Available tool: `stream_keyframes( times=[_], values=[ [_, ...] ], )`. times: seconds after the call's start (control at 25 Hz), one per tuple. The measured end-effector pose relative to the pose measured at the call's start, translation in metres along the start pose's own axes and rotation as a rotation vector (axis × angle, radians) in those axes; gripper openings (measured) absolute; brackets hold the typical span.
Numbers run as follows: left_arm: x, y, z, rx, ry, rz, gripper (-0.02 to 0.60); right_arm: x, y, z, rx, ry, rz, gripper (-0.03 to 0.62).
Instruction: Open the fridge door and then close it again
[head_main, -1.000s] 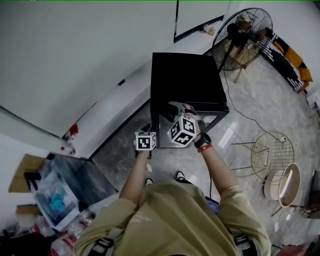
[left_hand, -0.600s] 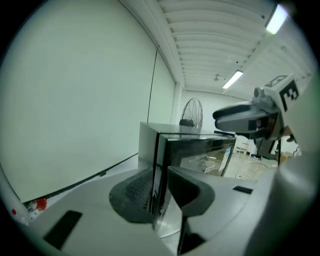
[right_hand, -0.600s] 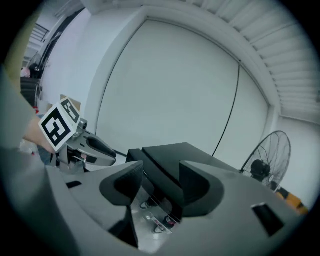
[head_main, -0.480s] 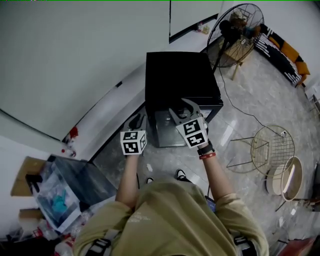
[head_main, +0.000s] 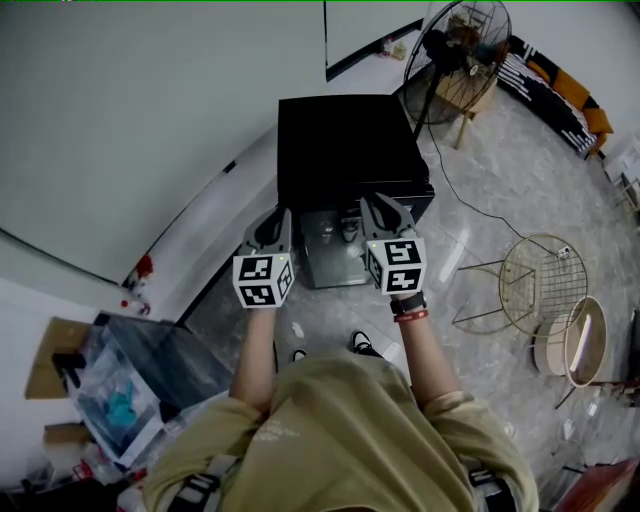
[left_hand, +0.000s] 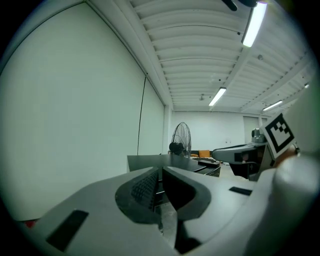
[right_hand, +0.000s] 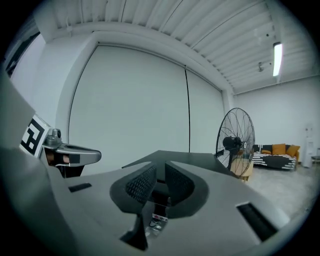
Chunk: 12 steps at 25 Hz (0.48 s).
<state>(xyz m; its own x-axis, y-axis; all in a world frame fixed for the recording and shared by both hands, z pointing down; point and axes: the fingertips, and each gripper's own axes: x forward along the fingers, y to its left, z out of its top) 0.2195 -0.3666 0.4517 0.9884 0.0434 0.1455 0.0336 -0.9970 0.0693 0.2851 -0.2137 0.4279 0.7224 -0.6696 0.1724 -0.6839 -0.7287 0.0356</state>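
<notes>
A black mini fridge (head_main: 345, 140) stands against the white wall, and its door (head_main: 335, 250) looks closed against the body. Both grippers are held up level, side by side, above the floor in front of it and touching nothing. My left gripper (head_main: 272, 228) has just been closing; its pads (left_hand: 145, 187) meet with nothing between them. My right gripper (head_main: 383, 212) has also just been closing, and its pads (right_hand: 141, 184) stand almost together, empty. Past the jaws of each gripper view lies the fridge top (left_hand: 165, 161) (right_hand: 200, 160).
A large floor fan (head_main: 455, 45) stands behind the fridge on the right, with a cable (head_main: 470, 205) trailing over the floor. A wire chair (head_main: 540, 285) and a round basket (head_main: 575, 345) stand at right. A cluttered box (head_main: 110, 390) sits at lower left.
Both grippers have risen from the front of the fridge door to the height of its top. The right one rolled upright and its wide jaws closed. The left jaws closed too.
</notes>
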Motion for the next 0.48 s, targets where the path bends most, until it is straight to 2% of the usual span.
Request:
stream_keyframes(
  times=[0.2,0.48],
  values=[
    [-0.001,-0.011,0.007,0.007,-0.021,-0.008,0.028,-0.013,-0.009,0.001,0.031,-0.02,-0.032,0.023],
    [0.001,-0.024,0.012,0.012,-0.028,-0.028,0.02,-0.021,-0.013,0.001,0.06,-0.035,-0.048,0.023]
  ],
)
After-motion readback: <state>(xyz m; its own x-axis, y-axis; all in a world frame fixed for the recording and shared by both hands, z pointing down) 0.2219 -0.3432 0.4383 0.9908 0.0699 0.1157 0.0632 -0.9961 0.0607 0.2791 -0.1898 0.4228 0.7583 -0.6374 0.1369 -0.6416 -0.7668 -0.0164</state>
